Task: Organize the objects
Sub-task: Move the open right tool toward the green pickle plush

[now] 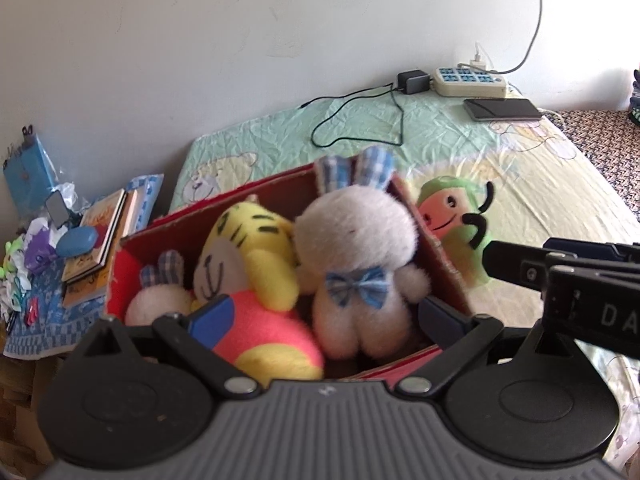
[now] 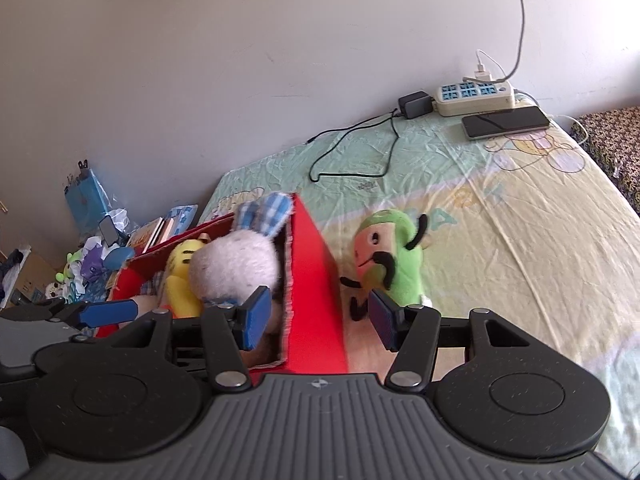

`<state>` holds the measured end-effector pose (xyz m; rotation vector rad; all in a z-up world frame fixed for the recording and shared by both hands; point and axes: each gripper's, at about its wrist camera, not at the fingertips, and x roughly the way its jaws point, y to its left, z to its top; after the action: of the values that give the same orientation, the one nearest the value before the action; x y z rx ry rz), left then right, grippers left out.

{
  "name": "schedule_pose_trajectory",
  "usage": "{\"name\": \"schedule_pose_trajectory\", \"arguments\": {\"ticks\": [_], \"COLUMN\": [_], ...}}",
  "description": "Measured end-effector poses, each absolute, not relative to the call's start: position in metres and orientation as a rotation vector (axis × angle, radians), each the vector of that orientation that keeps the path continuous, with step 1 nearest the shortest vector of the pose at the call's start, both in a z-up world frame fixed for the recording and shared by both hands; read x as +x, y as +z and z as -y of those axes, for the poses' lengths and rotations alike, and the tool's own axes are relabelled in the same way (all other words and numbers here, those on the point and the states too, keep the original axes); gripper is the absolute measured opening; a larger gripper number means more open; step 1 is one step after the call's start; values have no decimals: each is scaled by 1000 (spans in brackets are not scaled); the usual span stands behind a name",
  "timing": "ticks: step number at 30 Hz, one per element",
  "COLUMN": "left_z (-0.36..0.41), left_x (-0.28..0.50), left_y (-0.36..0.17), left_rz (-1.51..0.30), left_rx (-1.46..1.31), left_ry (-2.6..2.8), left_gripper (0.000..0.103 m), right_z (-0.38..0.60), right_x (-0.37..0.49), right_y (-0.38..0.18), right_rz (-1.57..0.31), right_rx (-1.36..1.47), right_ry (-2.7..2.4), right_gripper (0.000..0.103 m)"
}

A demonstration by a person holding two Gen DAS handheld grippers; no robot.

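We judged the green plush (image 2: pixel 394 258), upright on the bed (image 2: pixel 520 220) right of the red box (image 2: pixel 316 280), nearer our right tool (image 2: pixel 318 318), whose jaws stood wide and empty.

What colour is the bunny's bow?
Blue and white checked bow, clearest in the left wrist view.

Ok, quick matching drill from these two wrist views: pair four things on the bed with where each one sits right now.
Things:
1. white rabbit plush
2. green plush
3. phone
4. yellow tiger plush

Places:
A. on the sheet, outside the red box
B. in the box, at its right end
C. beside the power strip
D. in the box, left of the rabbit

Pairs: 1-B, 2-A, 3-C, 4-D
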<state>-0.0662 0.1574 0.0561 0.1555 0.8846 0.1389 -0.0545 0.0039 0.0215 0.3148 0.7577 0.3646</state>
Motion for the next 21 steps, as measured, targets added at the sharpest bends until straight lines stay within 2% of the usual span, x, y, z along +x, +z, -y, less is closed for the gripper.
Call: {"name": "schedule_pose_trajectory", "arguments": {"ticks": [13, 21], "left_z": [-92, -40], "left_x": [-64, -56], "left_y": [63, 40], "left_rz": [-830, -813], "left_rx": [98, 128], "left_ry": [-88, -207], "left_gripper": [95, 91], "right_z": [72, 111], "right_x": [-24, 5], "right_y": [3, -24], "right_rz": [-835, -924], "right_rx": [413, 515], "right_ry": [357, 429], "right_gripper": [51, 48]}}
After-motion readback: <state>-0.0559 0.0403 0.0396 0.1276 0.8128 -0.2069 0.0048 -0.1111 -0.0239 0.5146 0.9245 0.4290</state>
